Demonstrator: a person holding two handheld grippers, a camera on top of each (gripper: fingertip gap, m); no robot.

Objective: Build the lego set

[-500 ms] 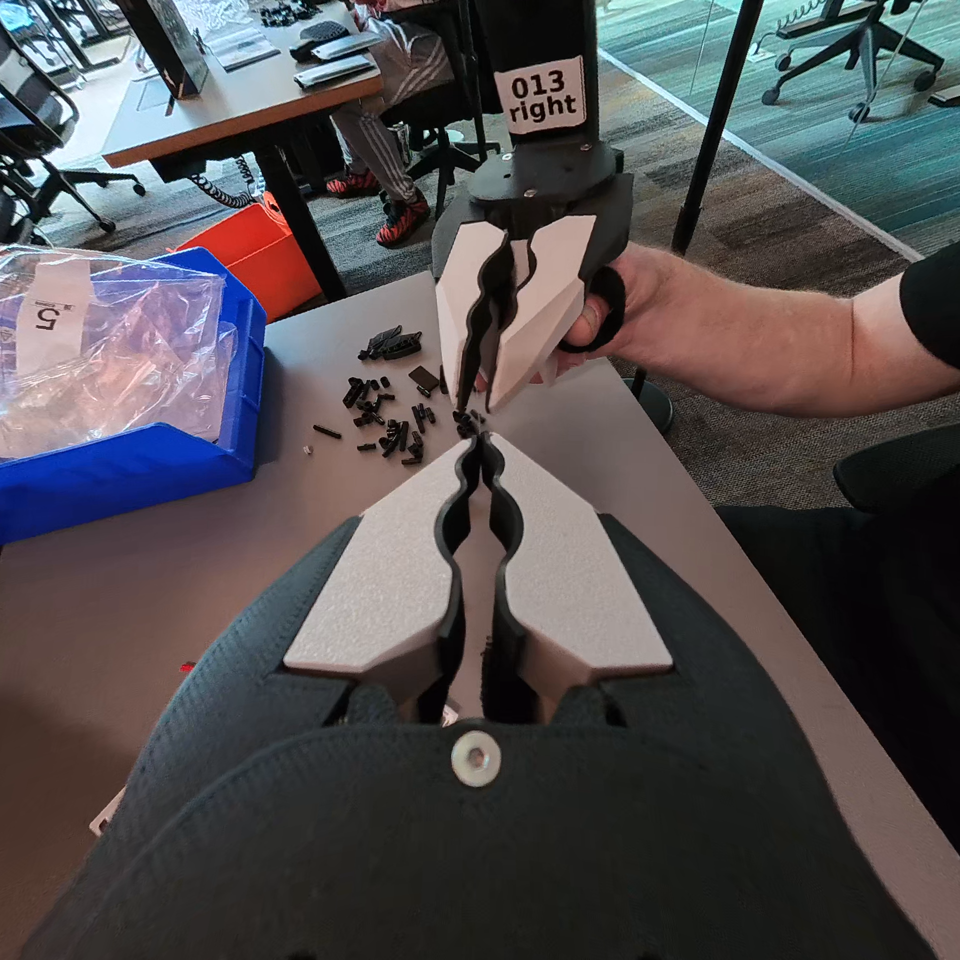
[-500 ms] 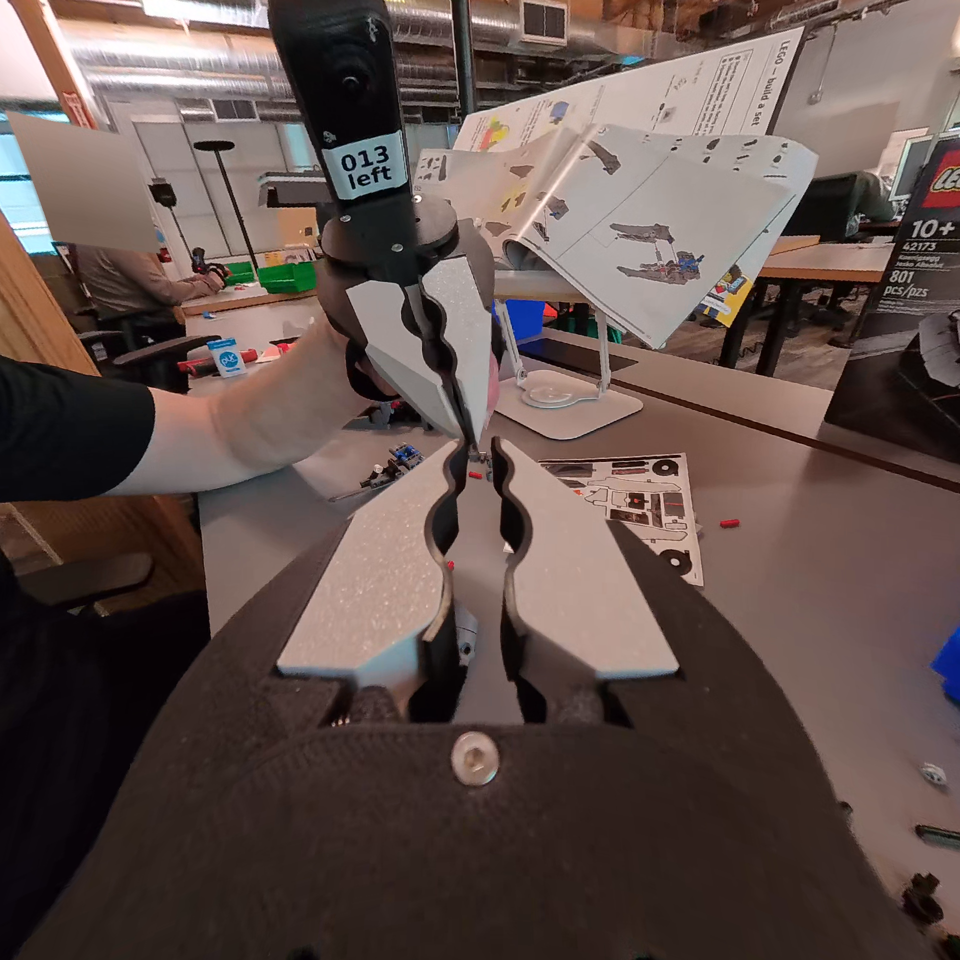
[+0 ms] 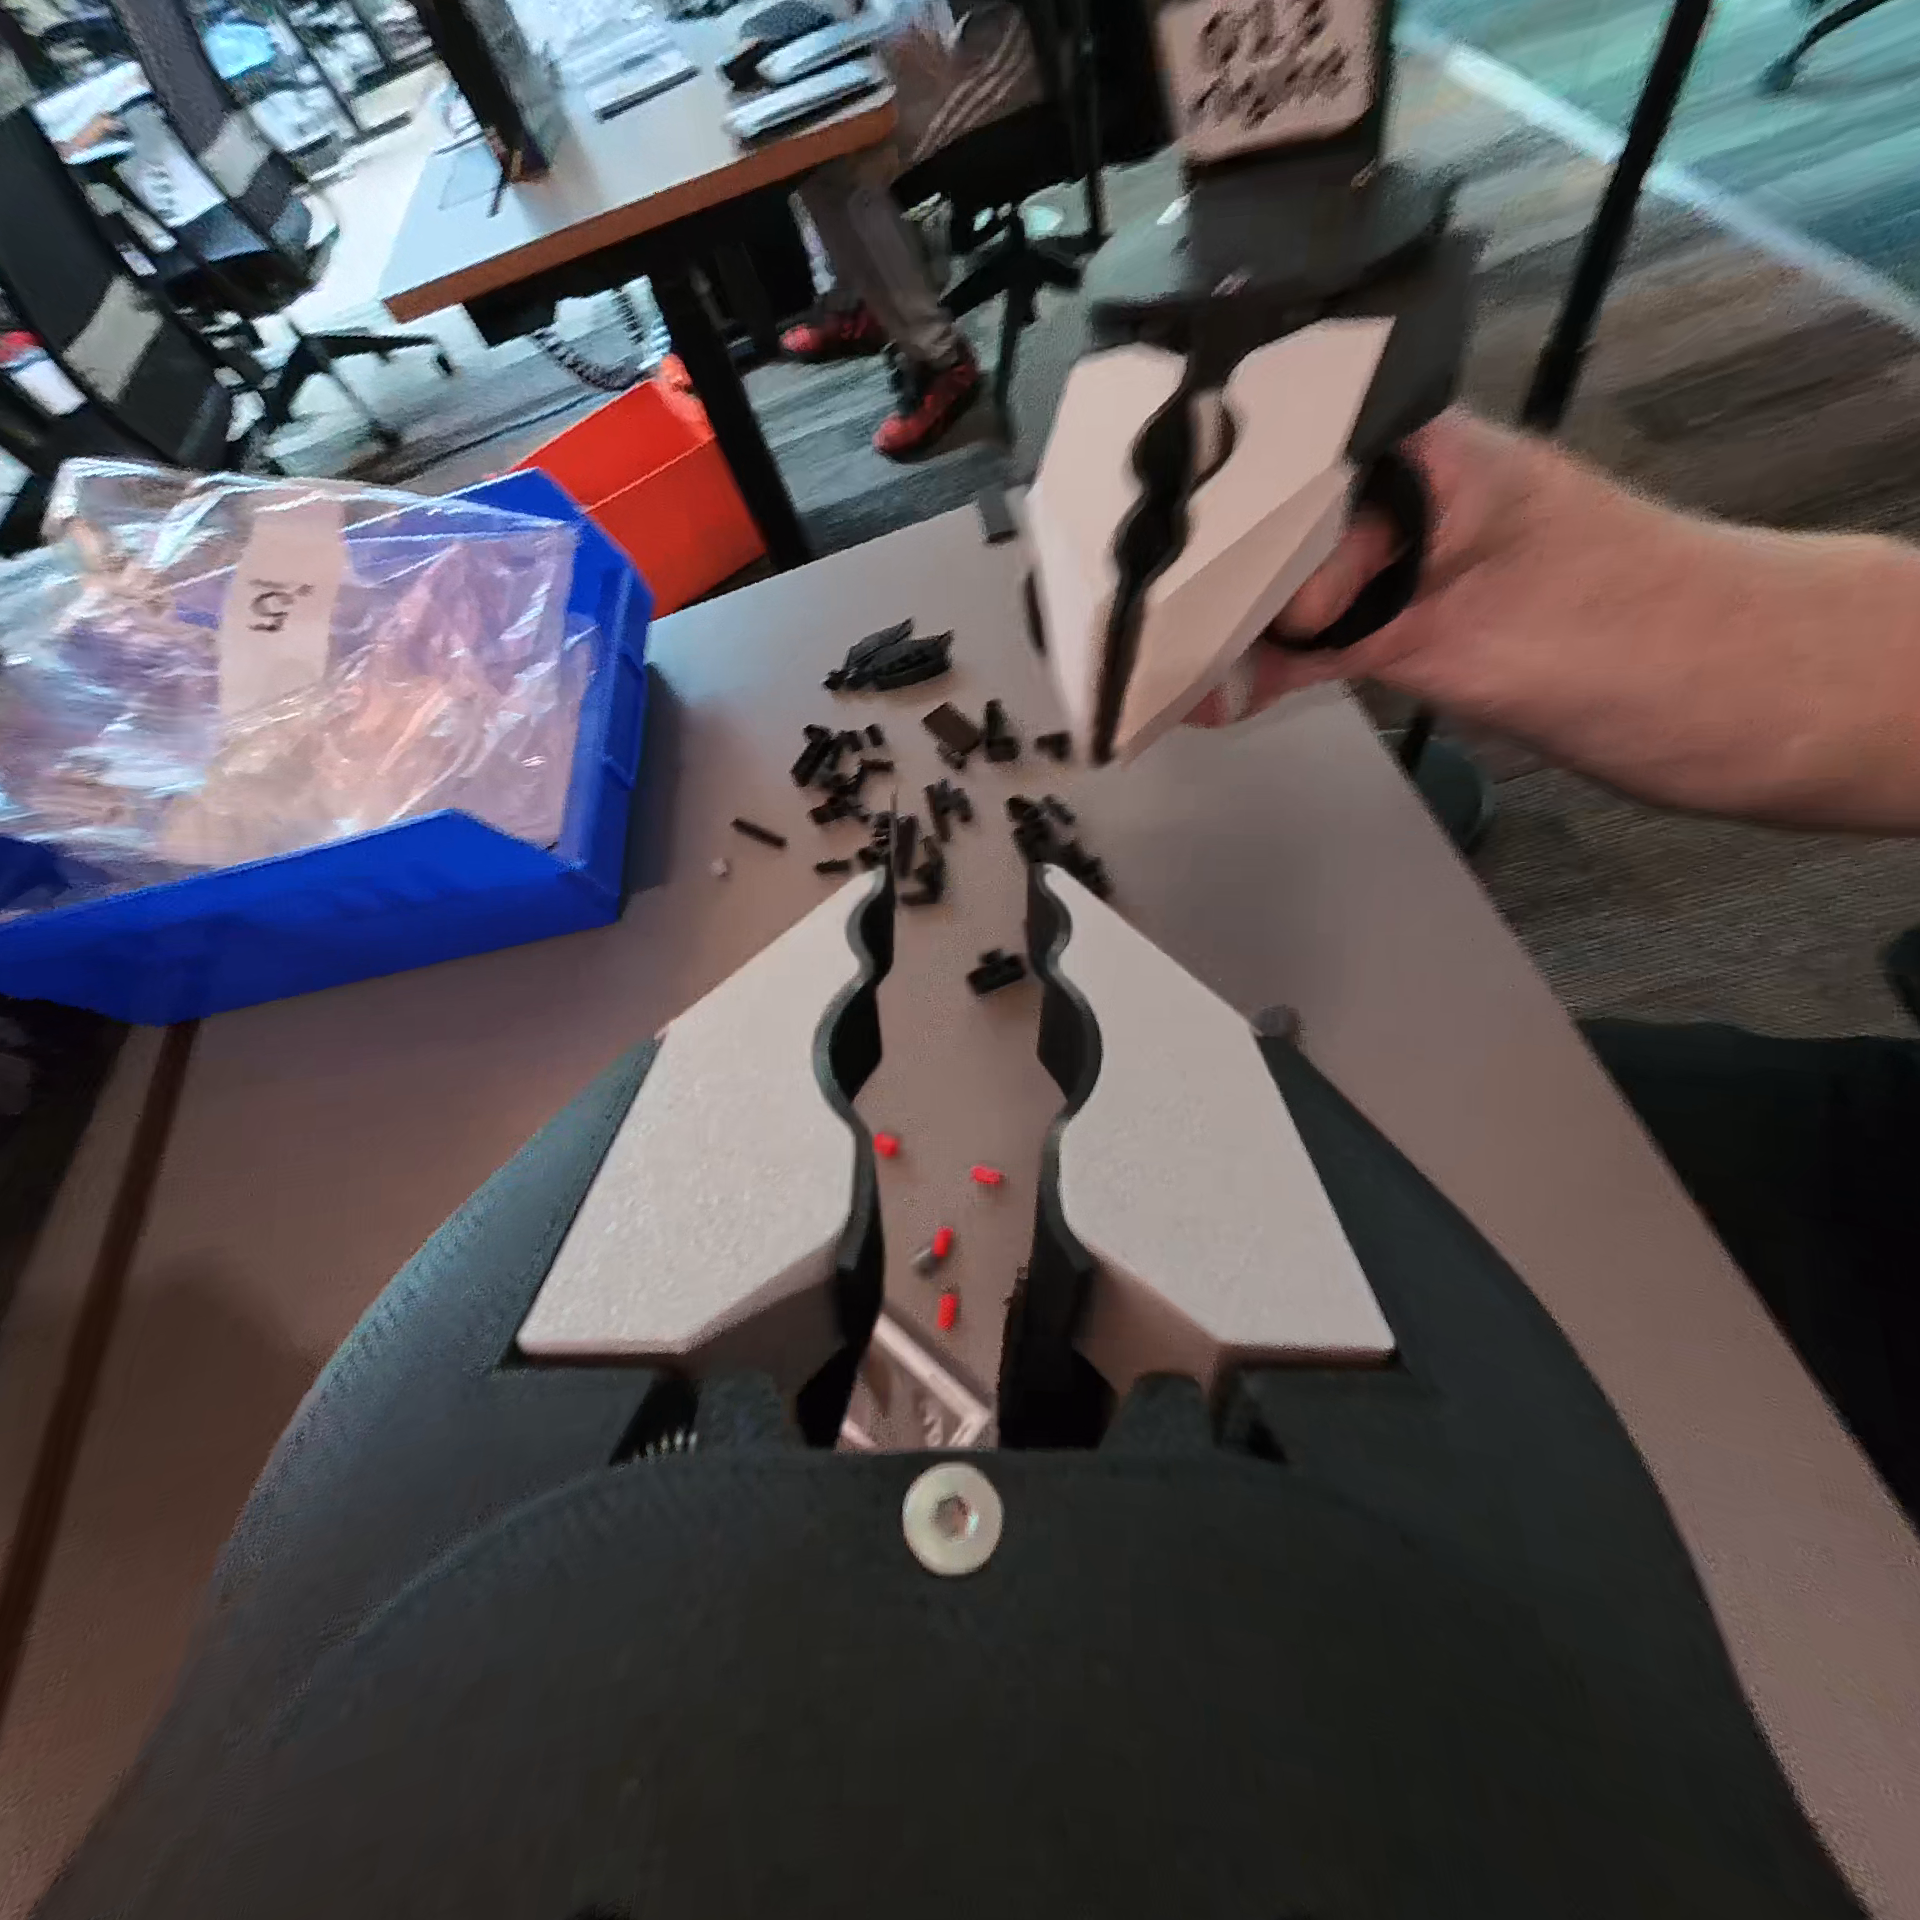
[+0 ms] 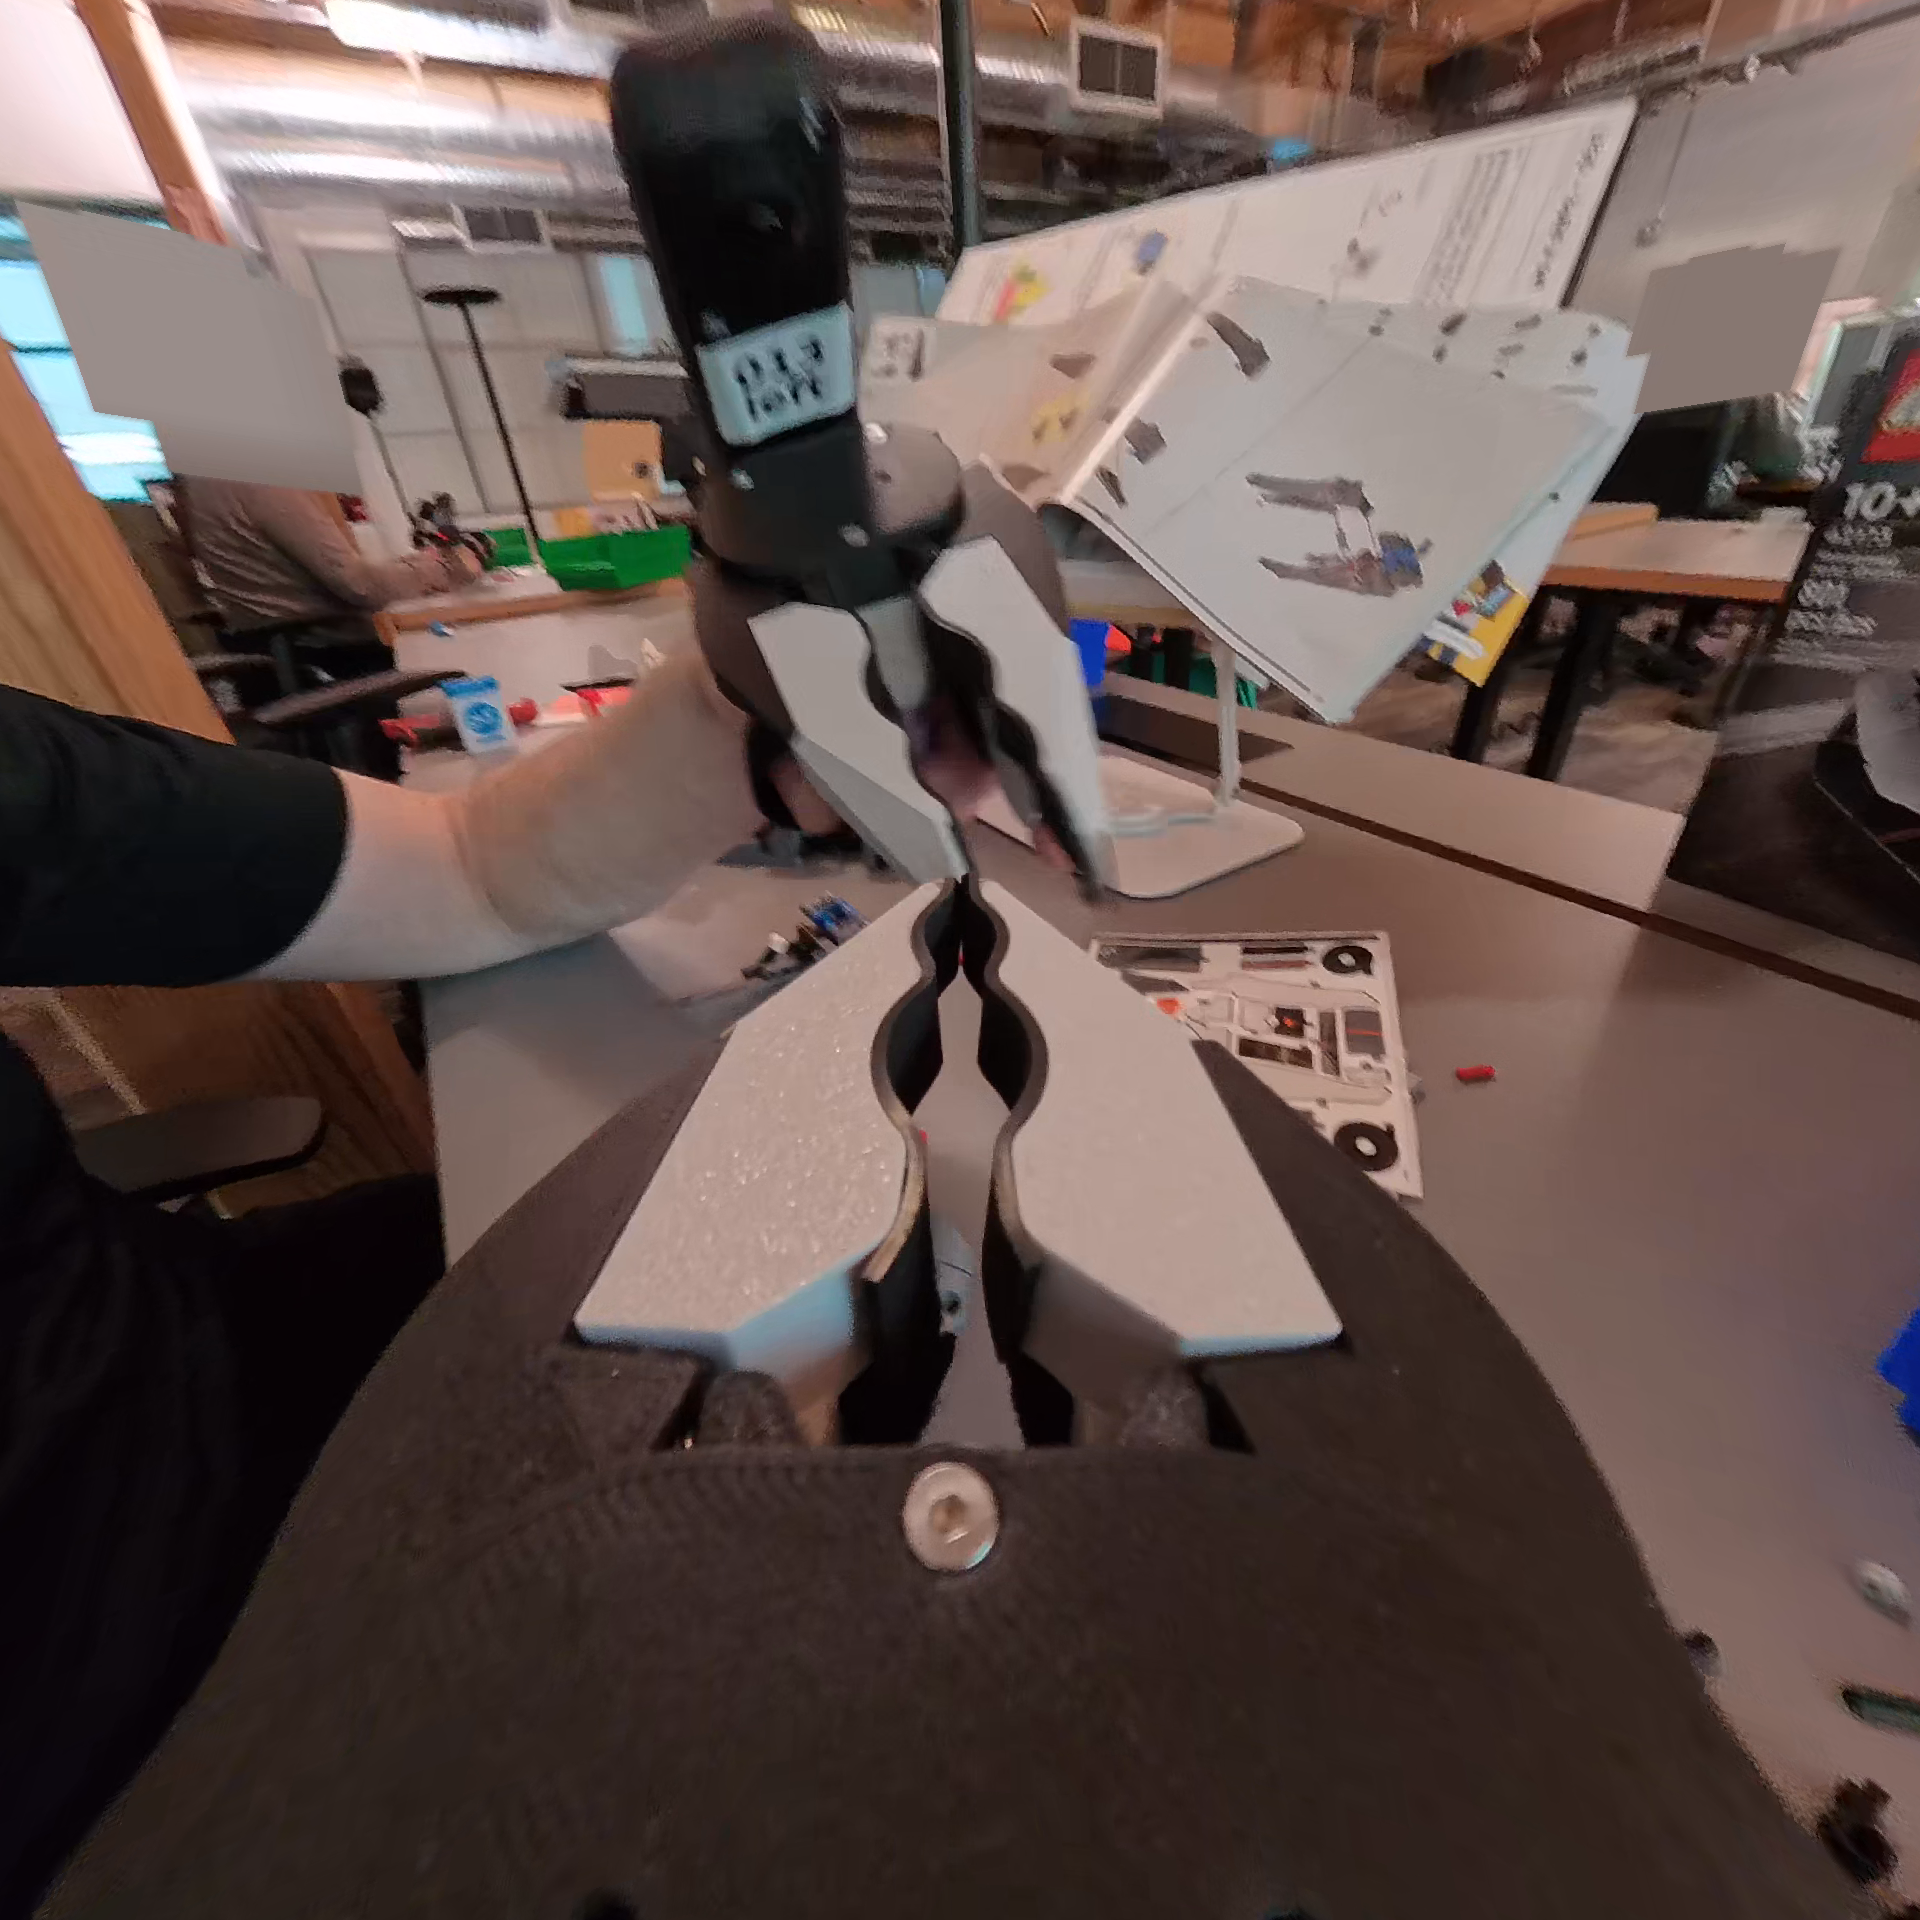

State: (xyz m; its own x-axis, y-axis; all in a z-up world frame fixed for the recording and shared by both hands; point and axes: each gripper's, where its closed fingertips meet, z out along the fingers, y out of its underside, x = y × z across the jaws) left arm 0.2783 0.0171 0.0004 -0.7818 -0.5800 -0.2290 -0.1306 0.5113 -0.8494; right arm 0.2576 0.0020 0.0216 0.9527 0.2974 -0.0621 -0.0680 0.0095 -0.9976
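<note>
My left gripper (image 3: pixel 961 883) is open and empty, just above the grey table (image 3: pixel 436 1091). A small black piece (image 3: pixel 997 971) and several red pins (image 3: pixel 940 1247) lie between its fingers. A scatter of loose black lego pieces (image 3: pixel 914 810) lies just beyond its tips. My right gripper (image 4: pixel 964 902) is shut on what looks like a small black lego piece at its tips. It hangs over the far right of the scatter in the left wrist view (image 3: pixel 1101 743). The left gripper shows open just ahead of it in the right wrist view (image 4: pixel 1023 873).
A blue bin (image 3: pixel 312 904) with plastic bags stands at the left, an orange bin (image 3: pixel 644 488) behind it. An instruction booklet on a stand (image 4: pixel 1351 499), a sticker sheet (image 4: pixel 1288 1029), a partly built model (image 4: pixel 821 925) and the set's box (image 4: pixel 1849 727) are on the table. Left and right tips are no more than a few centimetres apart.
My left gripper has opened and pulled back from the right one. My right gripper has shut and moved up and to the right.
</note>
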